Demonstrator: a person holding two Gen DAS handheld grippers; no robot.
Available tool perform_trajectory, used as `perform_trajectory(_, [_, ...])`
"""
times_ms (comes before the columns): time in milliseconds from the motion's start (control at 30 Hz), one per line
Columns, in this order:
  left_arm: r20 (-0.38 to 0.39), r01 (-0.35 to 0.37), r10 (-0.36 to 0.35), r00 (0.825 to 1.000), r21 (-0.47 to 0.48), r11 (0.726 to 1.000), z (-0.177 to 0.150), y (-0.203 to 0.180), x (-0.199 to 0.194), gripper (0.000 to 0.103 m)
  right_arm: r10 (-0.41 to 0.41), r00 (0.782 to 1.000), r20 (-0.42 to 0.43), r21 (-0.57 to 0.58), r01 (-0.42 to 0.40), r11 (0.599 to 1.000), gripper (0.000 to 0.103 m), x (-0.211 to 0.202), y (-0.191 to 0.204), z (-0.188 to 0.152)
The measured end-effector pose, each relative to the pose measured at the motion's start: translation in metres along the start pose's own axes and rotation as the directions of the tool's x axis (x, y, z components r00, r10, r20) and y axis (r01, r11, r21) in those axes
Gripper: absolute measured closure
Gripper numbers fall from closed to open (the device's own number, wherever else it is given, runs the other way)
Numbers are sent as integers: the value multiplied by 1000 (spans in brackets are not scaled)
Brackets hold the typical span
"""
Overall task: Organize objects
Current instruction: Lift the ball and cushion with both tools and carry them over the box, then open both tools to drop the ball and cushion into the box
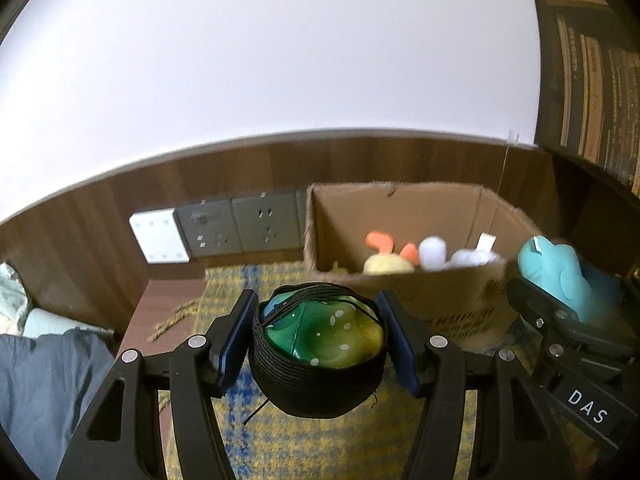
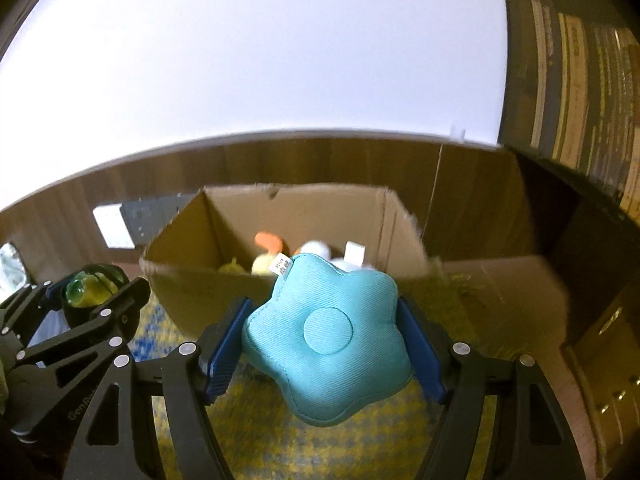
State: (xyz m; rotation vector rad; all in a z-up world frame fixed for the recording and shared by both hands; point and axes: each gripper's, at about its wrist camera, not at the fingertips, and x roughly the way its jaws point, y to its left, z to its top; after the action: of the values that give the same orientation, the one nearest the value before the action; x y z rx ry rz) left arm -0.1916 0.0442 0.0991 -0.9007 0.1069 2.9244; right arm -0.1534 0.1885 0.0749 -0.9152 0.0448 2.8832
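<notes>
My left gripper [image 1: 317, 338] is shut on a green and yellow glossy ball in a black net pouch [image 1: 320, 344], held above the yellow and blue woven cloth [image 1: 280, 440]. My right gripper [image 2: 326, 340] is shut on a teal flower-shaped cushion [image 2: 328, 340], its blue pads pressing both sides. An open cardboard box [image 1: 400, 292] stands just beyond both grippers and holds plush toys, yellow, orange and white [image 1: 404, 254]. In the right wrist view the box [image 2: 208, 296] lies straight ahead, and the left gripper with the ball [image 2: 86, 292] shows at the left. The cushion [image 1: 560, 276] appears at the right of the left wrist view.
A wood-panel wall with grey sockets [image 1: 240, 226] and a white switch plate [image 1: 160, 236] runs behind the box. Dark shelves with books [image 1: 592, 92] rise at the right. A grey-blue sleeve [image 1: 48, 392] is at lower left. A box flap [image 2: 500, 292] spreads to the right.
</notes>
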Motion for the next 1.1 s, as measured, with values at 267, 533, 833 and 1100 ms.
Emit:
perform_trajectory(267, [46,29,-29,999,10,1000,23,-11,-6,42,-25,998,52,-11,26,1000,30,-10,-7,24])
perform_trajectory(533, [63,32,-33,997,14,999,44,-17,2,42,-41,997,66,-11,42,999,30,-1,-12,43])
perform_trajectory(833, [58,41,-41,997,12,999,58,-20,19,42,-56,995,79,-13,57,998,30,9,-16,62])
perform_trajectory(1100, [40,39,-39,998,4,999,61,-19,39,42,-68,995,72,-17,69,997,30,22,-17,71])
